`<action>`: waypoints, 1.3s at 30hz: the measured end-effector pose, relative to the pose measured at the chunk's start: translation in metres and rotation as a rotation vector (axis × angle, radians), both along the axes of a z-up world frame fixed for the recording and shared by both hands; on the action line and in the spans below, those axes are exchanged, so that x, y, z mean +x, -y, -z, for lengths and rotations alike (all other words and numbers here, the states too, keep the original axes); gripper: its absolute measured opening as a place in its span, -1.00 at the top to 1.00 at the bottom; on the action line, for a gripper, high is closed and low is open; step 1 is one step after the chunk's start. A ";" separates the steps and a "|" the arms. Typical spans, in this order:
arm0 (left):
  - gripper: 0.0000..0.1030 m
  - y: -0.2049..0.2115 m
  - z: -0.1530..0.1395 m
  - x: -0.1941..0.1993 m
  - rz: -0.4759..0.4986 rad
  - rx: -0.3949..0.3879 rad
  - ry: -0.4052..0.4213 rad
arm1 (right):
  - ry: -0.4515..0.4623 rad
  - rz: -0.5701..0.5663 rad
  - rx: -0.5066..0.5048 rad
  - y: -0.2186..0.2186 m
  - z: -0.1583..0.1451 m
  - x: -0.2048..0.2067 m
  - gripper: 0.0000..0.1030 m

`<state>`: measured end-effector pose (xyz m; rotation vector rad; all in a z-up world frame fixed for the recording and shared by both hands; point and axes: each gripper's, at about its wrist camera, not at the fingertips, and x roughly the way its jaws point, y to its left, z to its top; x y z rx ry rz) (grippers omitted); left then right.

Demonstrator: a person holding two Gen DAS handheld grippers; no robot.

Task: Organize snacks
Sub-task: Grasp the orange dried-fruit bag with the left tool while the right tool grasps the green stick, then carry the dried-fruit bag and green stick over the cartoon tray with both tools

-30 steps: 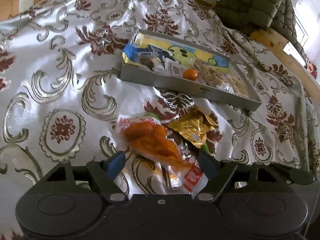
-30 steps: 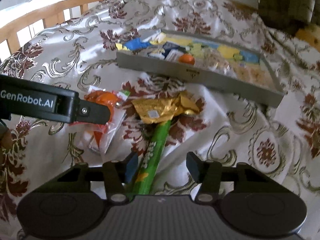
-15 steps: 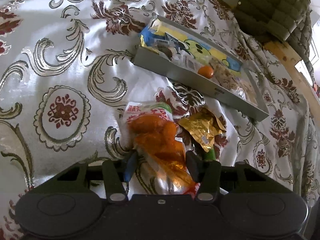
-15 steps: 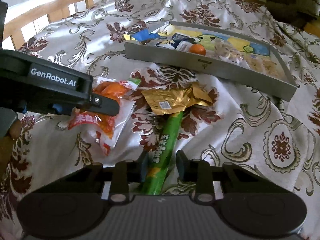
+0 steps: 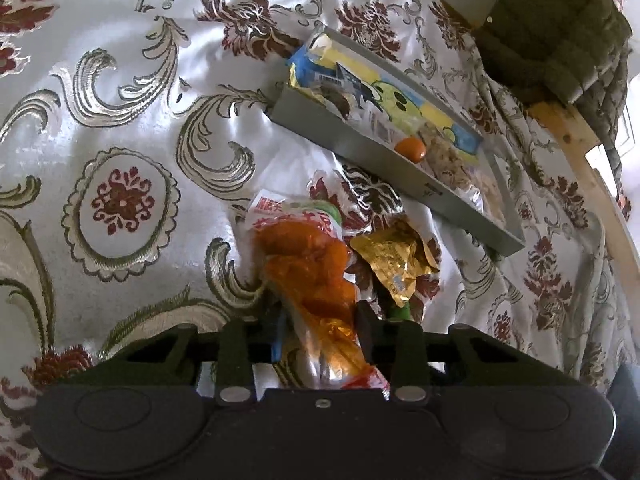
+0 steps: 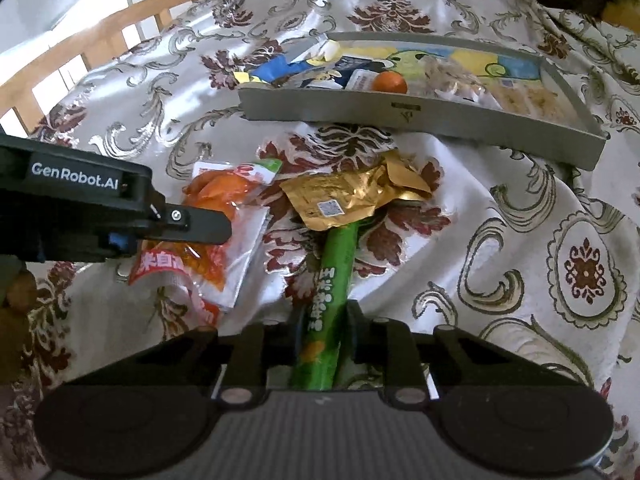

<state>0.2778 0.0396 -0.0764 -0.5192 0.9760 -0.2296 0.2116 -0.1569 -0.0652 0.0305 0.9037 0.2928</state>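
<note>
The left hand-held gripper (image 5: pixel 319 320) had just been closing and was clamped on the orange snack packet (image 5: pixel 308 276), which lay on the patterned cloth (image 5: pixel 120 120). Right of it lay a gold foil packet (image 6: pixel 352 196). The right hand-held gripper (image 6: pixel 322 320) had likewise been closing and gripped the green snack stick (image 6: pixel 332 292). Behind them, the grey tray (image 6: pixel 400 114) held further snacks.
</note>
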 end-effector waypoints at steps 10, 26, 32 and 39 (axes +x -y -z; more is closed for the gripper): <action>0.31 -0.020 -0.010 -0.001 -0.088 -0.059 0.016 | 0.037 -0.052 0.073 -0.009 -0.013 -0.008 0.59; 0.31 -0.020 -0.029 -0.008 -0.086 -0.049 0.143 | -0.051 -0.037 0.142 -0.006 -0.008 -0.005 0.63; 0.31 -0.019 -0.037 -0.013 -0.081 -0.044 0.208 | 0.167 -0.060 0.054 -0.013 -0.031 -0.023 0.63; 0.31 -0.017 -0.047 -0.014 -0.085 -0.011 0.286 | 0.358 -0.051 -0.076 -0.019 -0.048 -0.033 0.63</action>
